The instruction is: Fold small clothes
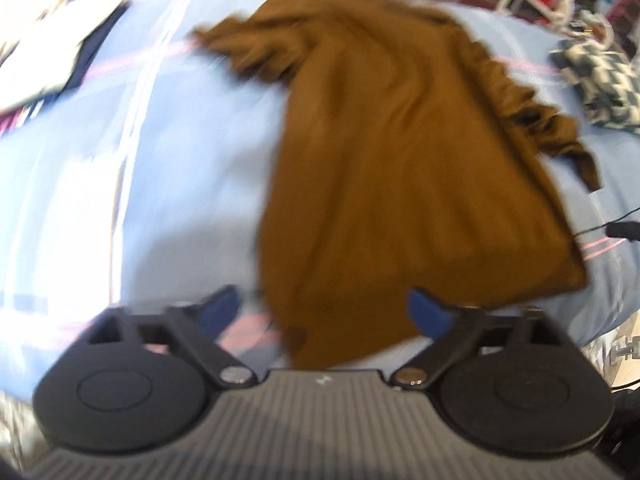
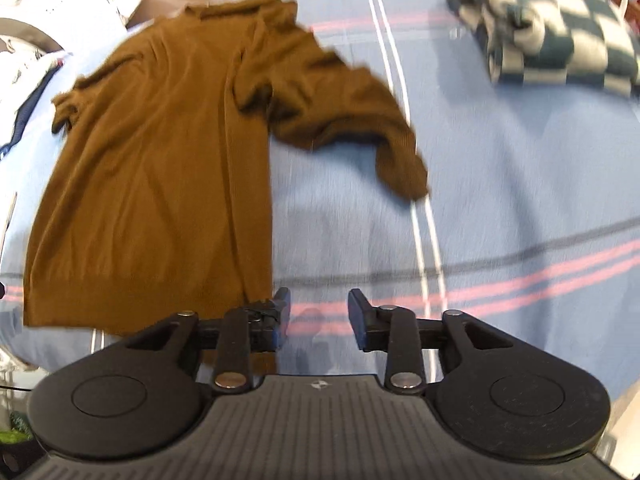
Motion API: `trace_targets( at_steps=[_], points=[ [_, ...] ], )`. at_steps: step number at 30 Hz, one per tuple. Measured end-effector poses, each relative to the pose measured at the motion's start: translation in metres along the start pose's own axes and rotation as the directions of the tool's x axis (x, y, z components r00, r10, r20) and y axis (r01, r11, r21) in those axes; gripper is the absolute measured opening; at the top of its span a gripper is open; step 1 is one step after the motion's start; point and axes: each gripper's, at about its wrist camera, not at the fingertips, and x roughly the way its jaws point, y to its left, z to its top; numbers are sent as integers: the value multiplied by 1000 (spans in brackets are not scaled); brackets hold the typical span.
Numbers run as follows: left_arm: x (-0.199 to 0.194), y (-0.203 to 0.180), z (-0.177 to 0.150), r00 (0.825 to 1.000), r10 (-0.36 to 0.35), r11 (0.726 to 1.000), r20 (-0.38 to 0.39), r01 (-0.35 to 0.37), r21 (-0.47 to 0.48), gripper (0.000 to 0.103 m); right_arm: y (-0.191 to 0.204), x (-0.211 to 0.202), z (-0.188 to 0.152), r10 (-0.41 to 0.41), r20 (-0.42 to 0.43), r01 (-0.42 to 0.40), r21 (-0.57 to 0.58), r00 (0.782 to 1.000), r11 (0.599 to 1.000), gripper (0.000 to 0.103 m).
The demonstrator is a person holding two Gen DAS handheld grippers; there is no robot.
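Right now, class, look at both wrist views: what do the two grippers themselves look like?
Both are black, with two round discs either side of a grey ribbed body and silver pivot screws. The left gripper has blue-padded fingers; the right gripper has blocky black fingers.

brown sweater [image 2: 160,160], blue striped sheet [image 2: 520,184]

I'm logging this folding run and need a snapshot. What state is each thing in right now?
brown sweater: spread flat on the bed, unfolded, one sleeve bunched out to the side.
checkered garment: folded, lying apart from the sweater.
left gripper: open wide, sweater hem between its fingers, pads not pressing.
right gripper: open, nothing between its fingers.
blue striped sheet: laid flat under the clothes.
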Motion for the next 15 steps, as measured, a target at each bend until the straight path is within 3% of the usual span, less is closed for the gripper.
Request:
trace_targets(
  at_steps=[2,4,7,11,15],
  points=[
    [7,-20,17,999,-31,998,33,29,58,97,4,1,14,20,34,-20,-2,999,1000,59],
    [21,-43,33,998,-43,990,35,38,138,85,14,5,29,66,65,-65,-21,996,998,59],
    [50,-71,53,998,-59,974,-2,58,220,85,38,18,49,153,89,-144,-104,984,984,58],
    [73,-87,68,998,-44,972,37,35,234,85,72,49,73,259,58,-242,-214,964,946,58],
    [103,-89,72,1000,23,969,-7,-20,247,81,89,78,84,263,34,-244,-278,964,929,57]
  ],
)
